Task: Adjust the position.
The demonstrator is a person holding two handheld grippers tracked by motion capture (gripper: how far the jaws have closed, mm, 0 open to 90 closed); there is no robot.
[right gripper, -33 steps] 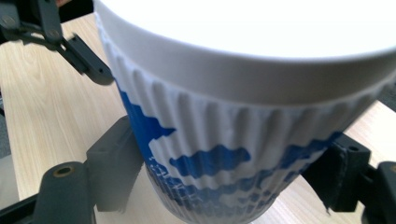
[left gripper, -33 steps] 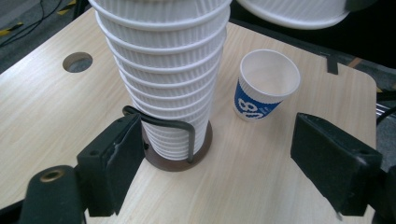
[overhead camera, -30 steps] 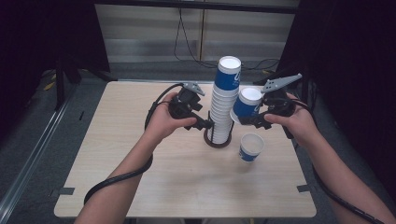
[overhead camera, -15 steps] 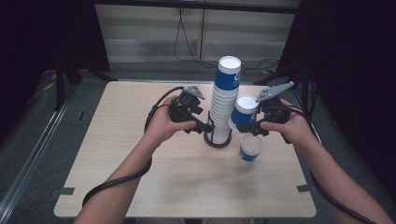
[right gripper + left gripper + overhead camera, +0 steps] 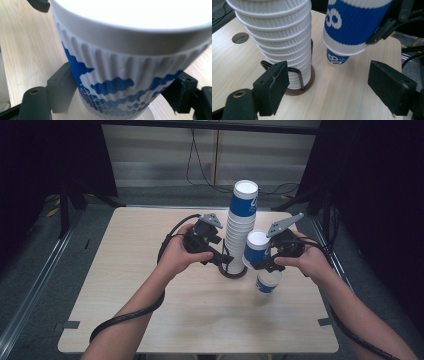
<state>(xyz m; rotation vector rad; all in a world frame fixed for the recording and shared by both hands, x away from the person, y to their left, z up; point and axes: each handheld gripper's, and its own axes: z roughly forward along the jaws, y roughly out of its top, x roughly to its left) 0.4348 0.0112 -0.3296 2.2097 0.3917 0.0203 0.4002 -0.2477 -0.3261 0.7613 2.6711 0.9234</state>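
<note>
A tall stack of ribbed white paper cups [image 5: 239,232], topped by a blue-printed one, stands in a dark ring holder [image 5: 234,271] at the table's middle. My left gripper [image 5: 223,261] rests low beside the stack's base. In the left gripper view the left gripper [image 5: 332,87] is open, with the stack [image 5: 282,37] just behind its left jaw and no pad touching it. My right gripper [image 5: 257,262] is shut on a single blue and white cup [image 5: 256,246], upright, held just above another cup [image 5: 268,282] standing on the table. The held cup [image 5: 120,75] sits between both jaws in the right gripper view.
The wooden table [image 5: 150,320] has open surface in front and to the left. A round hole [image 5: 240,37] lies in the tabletop beyond the stack. Cables [image 5: 200,165] run along the floor behind the table, and dark curtains flank both sides.
My right gripper has come down and a little leftward with the blue cup, closer to the cup on the table. The left gripper has stayed at the stack's base.
</note>
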